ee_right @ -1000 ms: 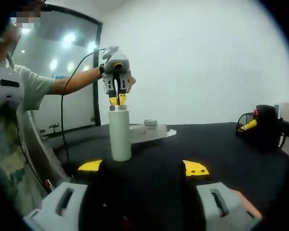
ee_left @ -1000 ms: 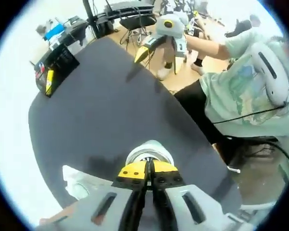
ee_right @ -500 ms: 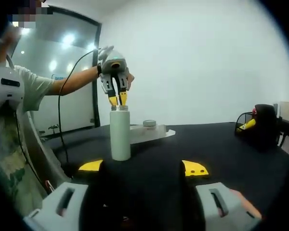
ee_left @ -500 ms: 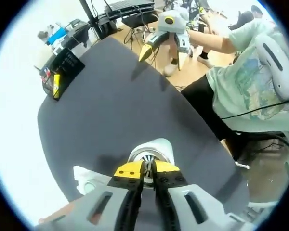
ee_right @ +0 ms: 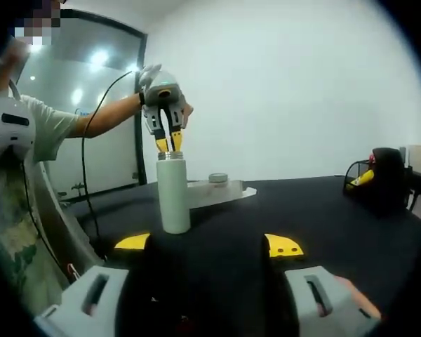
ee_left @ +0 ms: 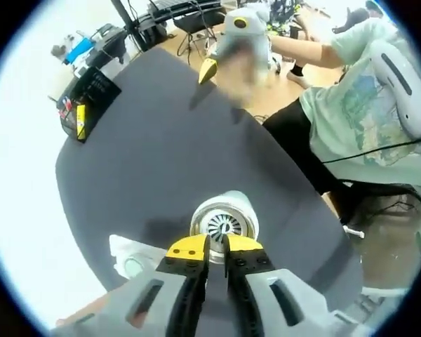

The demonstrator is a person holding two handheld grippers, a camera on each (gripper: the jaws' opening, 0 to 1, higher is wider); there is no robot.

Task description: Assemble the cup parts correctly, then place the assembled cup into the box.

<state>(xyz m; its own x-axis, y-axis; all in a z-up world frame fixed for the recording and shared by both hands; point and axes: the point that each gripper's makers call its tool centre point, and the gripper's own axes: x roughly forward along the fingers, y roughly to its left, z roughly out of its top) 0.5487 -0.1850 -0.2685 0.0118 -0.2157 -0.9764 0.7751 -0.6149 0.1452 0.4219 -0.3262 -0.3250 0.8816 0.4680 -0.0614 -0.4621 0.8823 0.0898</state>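
Observation:
A tall white cup body stands upright on the dark table. From above, its open mouth shows a metal insert with radial slots inside. My left gripper hovers just over that mouth, its yellow tips a narrow gap apart with nothing between them. From the side, the left gripper hangs right above the cup's rim. My right gripper is low over the near table, shut on a bulky black cup part. The right gripper looks blurred at the table's far side.
A small round cap lies on a white sheet behind the cup; the sheet also shows beside my left jaws. A black box with a yellow item stands at the far table edge. The person sits alongside.
My left gripper has risen a little off the cup's mouth and its tips have parted slightly, uncovering the slotted insert. The right gripper keeps its hold on the black part.

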